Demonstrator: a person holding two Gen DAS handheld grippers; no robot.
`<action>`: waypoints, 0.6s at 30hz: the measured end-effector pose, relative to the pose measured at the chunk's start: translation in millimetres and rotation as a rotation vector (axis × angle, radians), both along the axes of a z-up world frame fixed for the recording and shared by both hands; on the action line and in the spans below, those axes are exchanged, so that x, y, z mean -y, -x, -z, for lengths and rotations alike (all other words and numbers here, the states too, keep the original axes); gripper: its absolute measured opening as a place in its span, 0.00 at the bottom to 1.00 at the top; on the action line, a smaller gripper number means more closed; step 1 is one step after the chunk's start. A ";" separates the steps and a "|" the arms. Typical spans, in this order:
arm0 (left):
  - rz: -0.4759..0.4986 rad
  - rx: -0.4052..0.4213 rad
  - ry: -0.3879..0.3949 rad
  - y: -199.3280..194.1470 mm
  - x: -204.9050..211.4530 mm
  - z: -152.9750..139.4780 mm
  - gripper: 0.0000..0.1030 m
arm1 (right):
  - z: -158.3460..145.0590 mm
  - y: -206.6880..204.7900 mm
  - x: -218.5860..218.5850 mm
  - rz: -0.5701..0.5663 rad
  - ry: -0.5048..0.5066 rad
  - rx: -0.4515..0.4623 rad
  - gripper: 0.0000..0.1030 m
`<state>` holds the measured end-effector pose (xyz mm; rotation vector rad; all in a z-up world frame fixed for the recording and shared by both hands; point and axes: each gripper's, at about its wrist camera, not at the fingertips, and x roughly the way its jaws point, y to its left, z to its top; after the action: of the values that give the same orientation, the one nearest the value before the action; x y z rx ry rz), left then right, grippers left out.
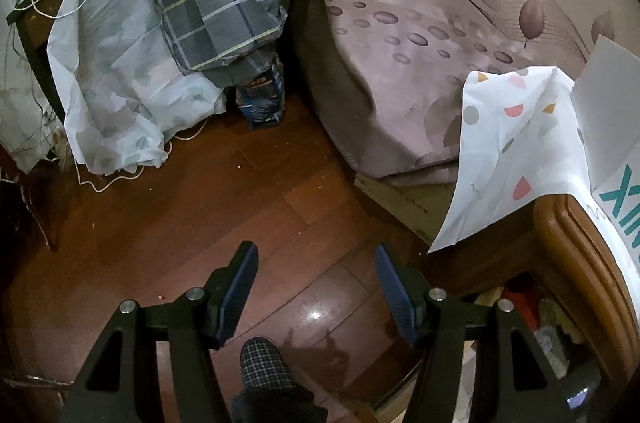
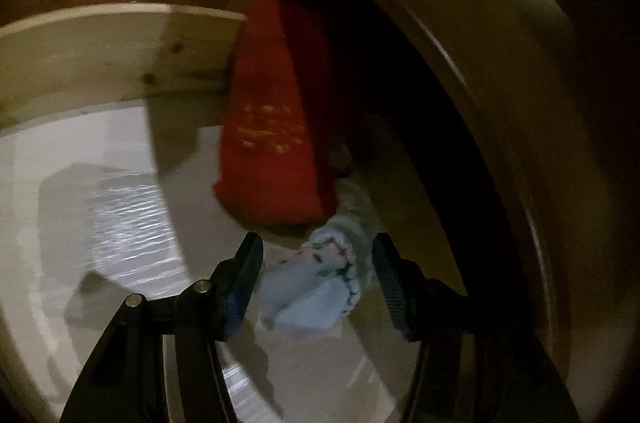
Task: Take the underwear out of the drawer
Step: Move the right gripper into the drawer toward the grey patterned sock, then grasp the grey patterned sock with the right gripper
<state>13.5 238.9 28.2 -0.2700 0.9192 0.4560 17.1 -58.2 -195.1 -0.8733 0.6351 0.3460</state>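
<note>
The left gripper [image 1: 316, 255] hung half open and empty over the wooden floor [image 1: 180, 223], with the bed [image 1: 420, 63] beyond it and the drawer [image 2: 100, 55] out at the right edge of its view. In the drawer, a red garment [image 2: 264, 143] lay against the far wall toward the right corner. Just in front of it a pale blue bundle of underwear [image 2: 316, 287] sat on the drawer's bottom between the right gripper's [image 2: 318, 263] half-open jaws, neither pad pressing on it.
</note>
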 end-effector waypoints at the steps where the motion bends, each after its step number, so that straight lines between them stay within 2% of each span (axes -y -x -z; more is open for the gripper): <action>1: 0.003 -0.002 0.002 -0.5 0.8 0.5 0.61 | 3.3 -3.1 0.7 0.005 0.007 0.011 0.53; 7: 0.036 -0.017 -0.010 -4.6 8.3 3.1 0.61 | 15.2 -21.3 4.0 0.023 0.009 0.032 0.53; 11: 0.044 -0.020 -0.012 -6.0 9.4 3.9 0.61 | 13.9 -30.2 2.8 0.033 -0.028 0.044 0.53; 13: 0.046 -0.021 -0.010 -6.2 9.4 4.2 0.61 | 11.3 -34.8 6.1 0.052 -0.069 0.022 0.53; 18: 0.052 -0.028 -0.018 -6.7 11.8 5.8 0.61 | 10.4 -38.3 8.2 0.039 -0.094 0.000 0.45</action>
<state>20.3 227.1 22.5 -0.2226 0.9470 0.4206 55.4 -66.3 -205.4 -0.7703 0.6296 0.3382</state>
